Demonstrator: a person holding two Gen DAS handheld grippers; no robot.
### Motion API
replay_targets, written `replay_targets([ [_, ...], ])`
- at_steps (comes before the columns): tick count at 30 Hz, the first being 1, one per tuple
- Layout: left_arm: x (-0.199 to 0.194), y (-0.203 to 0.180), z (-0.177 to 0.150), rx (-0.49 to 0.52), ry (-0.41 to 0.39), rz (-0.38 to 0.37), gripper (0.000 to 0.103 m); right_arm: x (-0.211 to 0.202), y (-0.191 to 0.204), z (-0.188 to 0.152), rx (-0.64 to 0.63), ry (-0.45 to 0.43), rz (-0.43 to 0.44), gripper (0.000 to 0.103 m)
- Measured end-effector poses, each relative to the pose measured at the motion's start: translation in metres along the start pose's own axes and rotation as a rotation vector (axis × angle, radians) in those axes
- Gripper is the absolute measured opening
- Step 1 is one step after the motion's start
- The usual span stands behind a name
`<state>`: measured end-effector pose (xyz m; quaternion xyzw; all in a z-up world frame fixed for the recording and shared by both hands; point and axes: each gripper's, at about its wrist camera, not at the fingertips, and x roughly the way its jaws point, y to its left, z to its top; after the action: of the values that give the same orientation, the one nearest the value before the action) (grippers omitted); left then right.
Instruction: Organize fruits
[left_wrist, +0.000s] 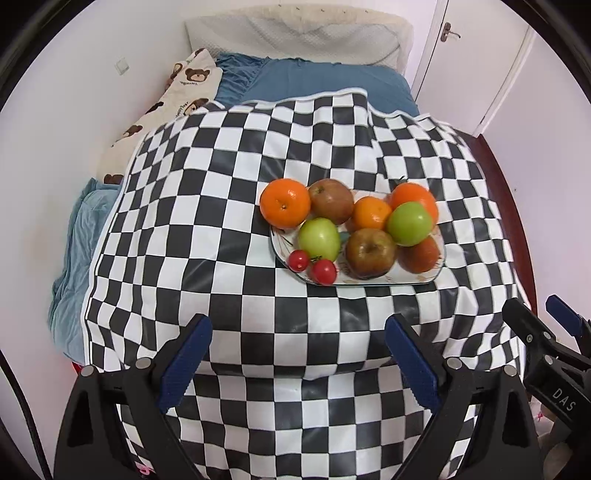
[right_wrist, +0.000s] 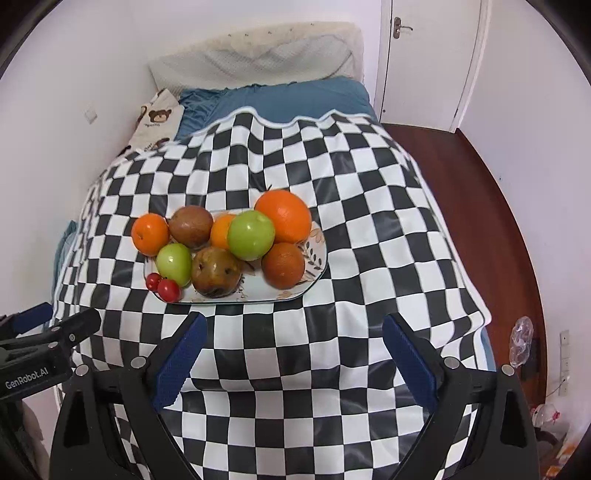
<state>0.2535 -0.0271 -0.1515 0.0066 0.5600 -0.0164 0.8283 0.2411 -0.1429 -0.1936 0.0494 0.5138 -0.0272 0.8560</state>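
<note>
A white patterned plate (left_wrist: 391, 277) (right_wrist: 317, 245) sits on the checkered cloth and holds several fruits. Among them are a large orange (left_wrist: 284, 203) (right_wrist: 283, 216), two green apples (left_wrist: 319, 239) (right_wrist: 251, 234), brownish apples (left_wrist: 370, 253) (right_wrist: 216, 271) and two small red cherry tomatoes (left_wrist: 323, 271) (right_wrist: 168, 290) at the plate's near left corner. My left gripper (left_wrist: 299, 325) hangs open above the cloth, short of the plate, nothing between its fingers. My right gripper (right_wrist: 294, 321) is likewise open and empty, just in front of the plate.
The black-and-white checkered cloth (left_wrist: 221, 229) (right_wrist: 369, 229) covers a bed with a blue sheet (left_wrist: 325, 79), a bear-print blanket (left_wrist: 184, 85) and a pillow (right_wrist: 258, 51). White walls stand left, a door (right_wrist: 428, 48) at the back right, and dark wooden floor (right_wrist: 472, 206) to the right.
</note>
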Motion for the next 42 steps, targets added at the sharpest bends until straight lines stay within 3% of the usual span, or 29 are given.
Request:
replay_targets([
  [13,-0.112,-0.010,-0.022,0.002,-0.160,-0.030,0.096,-0.126,-0.012,-0.010,-0.054,-0.138,0.061,0.098],
  [23,-0.161,-0.016,-0.044,0.008,-0.169,-0.061,0.096,-0.200,-0.016,-0.017,-0.078,-0.183,0.088,0.099],
  [34,-0.187,-0.018,-0.058,0.001,-0.190,-0.047,0.096,-0.235,-0.016,-0.029,-0.097,-0.179,0.090,0.099],
  [42,-0.188,-0.017,-0.059,-0.002,-0.195,-0.043,0.096,-0.237,-0.017,-0.030,-0.093,-0.184,0.083,0.102],
])
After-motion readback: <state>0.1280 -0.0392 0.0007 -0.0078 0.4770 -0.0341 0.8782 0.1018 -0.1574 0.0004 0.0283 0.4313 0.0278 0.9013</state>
